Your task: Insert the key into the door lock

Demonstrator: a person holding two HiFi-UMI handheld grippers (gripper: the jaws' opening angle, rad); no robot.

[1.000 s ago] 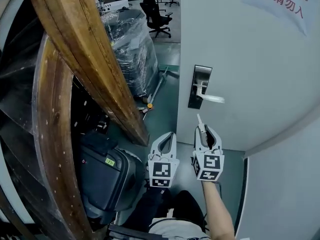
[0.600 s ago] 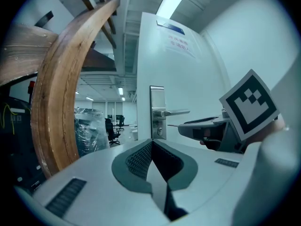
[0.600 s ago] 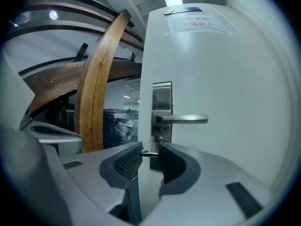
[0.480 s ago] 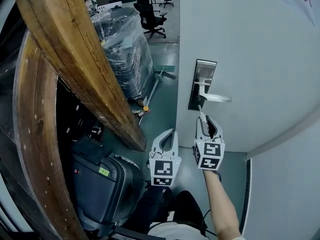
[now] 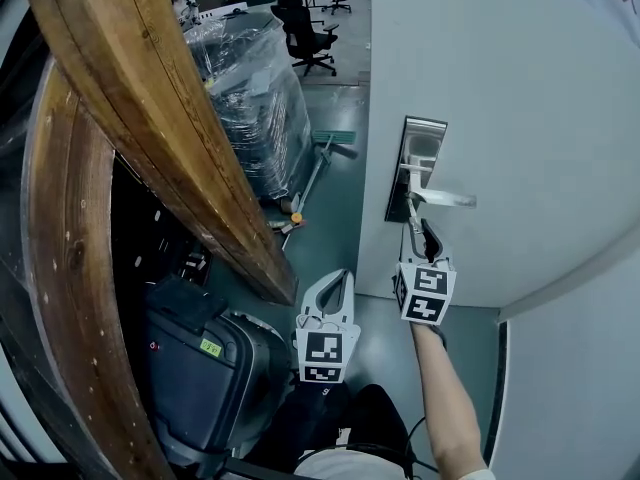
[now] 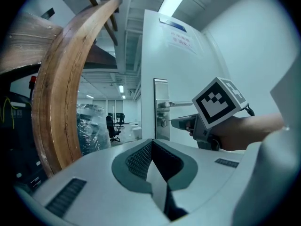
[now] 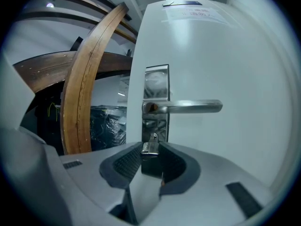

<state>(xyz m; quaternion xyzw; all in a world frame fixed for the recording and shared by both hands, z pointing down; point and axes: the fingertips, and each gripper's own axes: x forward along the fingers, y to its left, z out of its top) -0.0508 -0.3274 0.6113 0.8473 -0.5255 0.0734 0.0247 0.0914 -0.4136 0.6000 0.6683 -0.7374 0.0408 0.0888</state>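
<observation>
A silver lock plate with a lever handle is on the white door. My right gripper is shut on a small metal key, held just under the handle. In the right gripper view the key's tip points at the lower part of the lock plate, beneath the handle, very close to it or touching; the keyhole is hidden behind the key. My left gripper hangs lower left, shut and holding nothing. In the left gripper view the right gripper shows beside the lock plate.
A big curved wooden beam leans at the left. A black suitcase stands below it. A plastic-wrapped pallet, an office chair and a broom are on the green floor beyond the door's edge.
My right gripper has carried the key up and forward, from below the lock plate to right under the handle. The left gripper has stayed low.
</observation>
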